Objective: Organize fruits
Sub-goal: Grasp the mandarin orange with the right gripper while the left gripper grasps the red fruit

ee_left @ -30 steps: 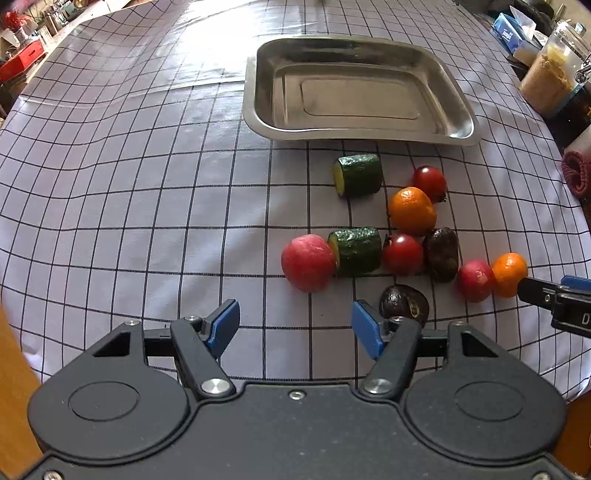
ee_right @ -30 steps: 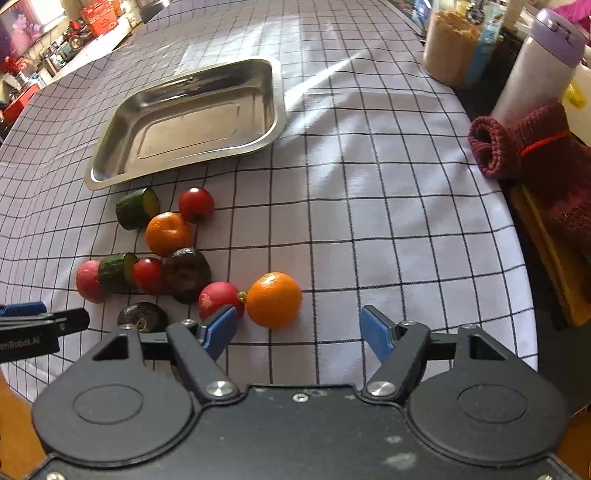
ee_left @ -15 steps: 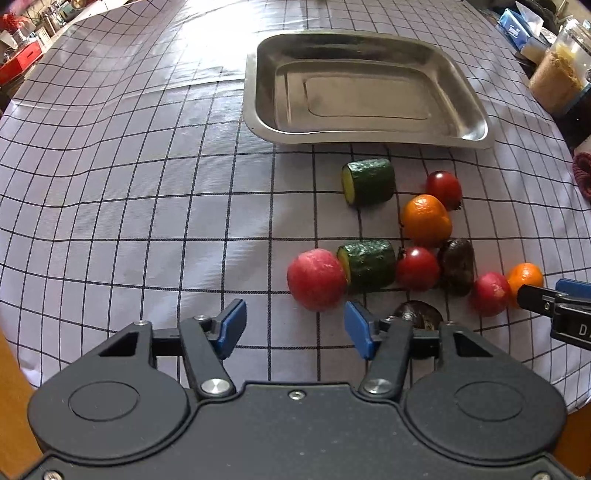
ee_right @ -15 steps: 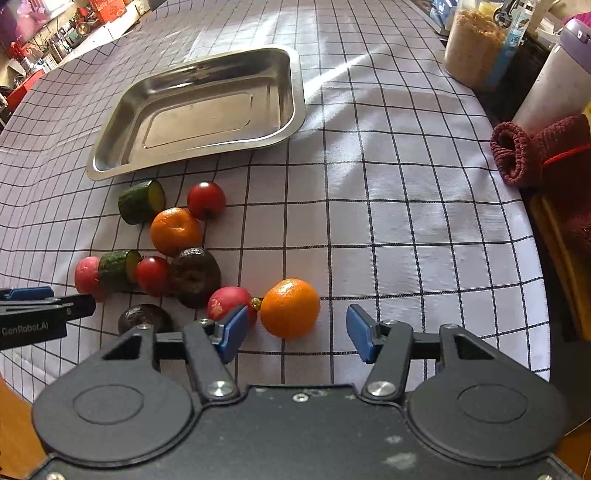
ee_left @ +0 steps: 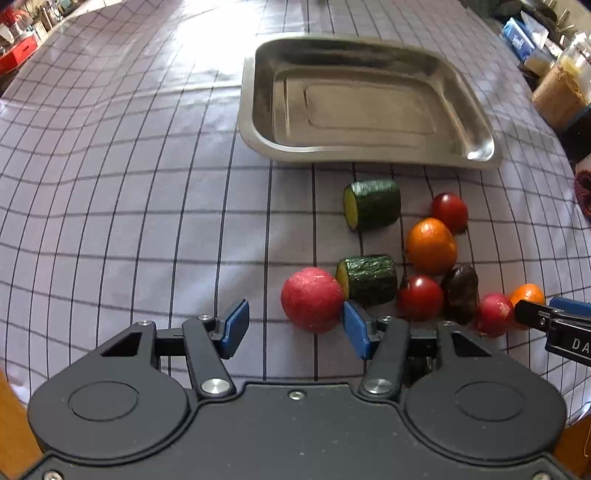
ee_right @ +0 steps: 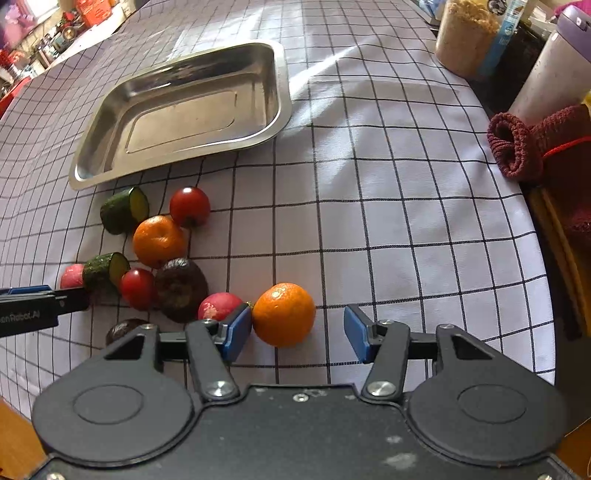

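Observation:
A steel tray (ee_left: 258, 144) sits empty at the back of the checked cloth; it also shows in the right wrist view (ee_right: 282, 110). Fruit lies in front of it: a pink-red apple (ee_left: 312, 299), two cucumber pieces (ee_left: 373, 203) (ee_left: 369, 278), tomatoes (ee_left: 448, 210) (ee_left: 421, 297), oranges (ee_left: 430, 245) (ee_right: 283, 314) and dark avocados (ee_left: 460, 291). My left gripper (ee_left: 295, 328) is open, with the apple just ahead of its right pad. My right gripper (ee_right: 297, 334) is open, with the near orange between its pads by the left one.
A dark red knitted roll (ee_right: 517, 147), jars (ee_right: 465, 33) and a white bottle (ee_right: 554, 59) stand along the right edge. The table's front edge lies just below both grippers. Open cloth (ee_left: 110, 184) lies to the left.
Both grippers have moved forward toward the fruit. The apple now sits at the left gripper's right pad, and the orange has come in between the right gripper's pads.

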A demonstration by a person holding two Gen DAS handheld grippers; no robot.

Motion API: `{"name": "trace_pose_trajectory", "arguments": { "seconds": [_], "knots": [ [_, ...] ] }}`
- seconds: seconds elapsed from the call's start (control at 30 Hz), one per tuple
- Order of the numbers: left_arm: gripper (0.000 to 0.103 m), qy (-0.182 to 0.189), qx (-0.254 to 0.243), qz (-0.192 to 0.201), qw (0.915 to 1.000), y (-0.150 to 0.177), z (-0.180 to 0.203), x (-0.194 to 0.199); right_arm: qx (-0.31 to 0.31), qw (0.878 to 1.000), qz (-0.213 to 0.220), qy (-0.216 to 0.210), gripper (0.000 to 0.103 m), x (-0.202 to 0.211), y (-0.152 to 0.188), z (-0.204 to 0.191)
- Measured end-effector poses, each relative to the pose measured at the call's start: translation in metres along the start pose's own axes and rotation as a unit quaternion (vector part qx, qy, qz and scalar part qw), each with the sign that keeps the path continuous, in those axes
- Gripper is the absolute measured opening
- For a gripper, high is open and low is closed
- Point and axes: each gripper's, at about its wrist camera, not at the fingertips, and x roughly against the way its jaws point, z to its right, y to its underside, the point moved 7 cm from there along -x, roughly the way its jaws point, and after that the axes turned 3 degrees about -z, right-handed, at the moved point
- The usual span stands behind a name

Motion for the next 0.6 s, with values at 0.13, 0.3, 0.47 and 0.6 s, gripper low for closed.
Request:
{"name": "trace_pose_trajectory", "arguments": {
  "seconds": [0.13, 0.3, 0.47, 0.6],
  "knots": [
    [0.063, 0.006, 0.002, 0.011, 0.9999, -0.008, -0.004, 0.001, -0.016, 1.000, 0.009, 0.000, 0.055, -0.001, -0.002, 0.000],
    [0.065, 0.013, 0.017, 0.022, 0.9995, -0.013, -0.011, 0.000, 0.011, 0.999, 0.030, 0.022, 0.055, 0.000, -0.003, -0.007],
    [0.065, 0.019, 0.021, 0.021, 0.9994, -0.017, -0.015, -0.001, -0.001, 0.999, 0.031, 0.021, 0.056, -0.002, -0.007, -0.006],
    [0.064, 0.026, 0.026, 0.014, 0.9992, -0.021, -0.017, 0.000, -0.026, 1.000, 0.001, 0.000, 0.043, -0.005, -0.012, -0.002]
  ]
}}
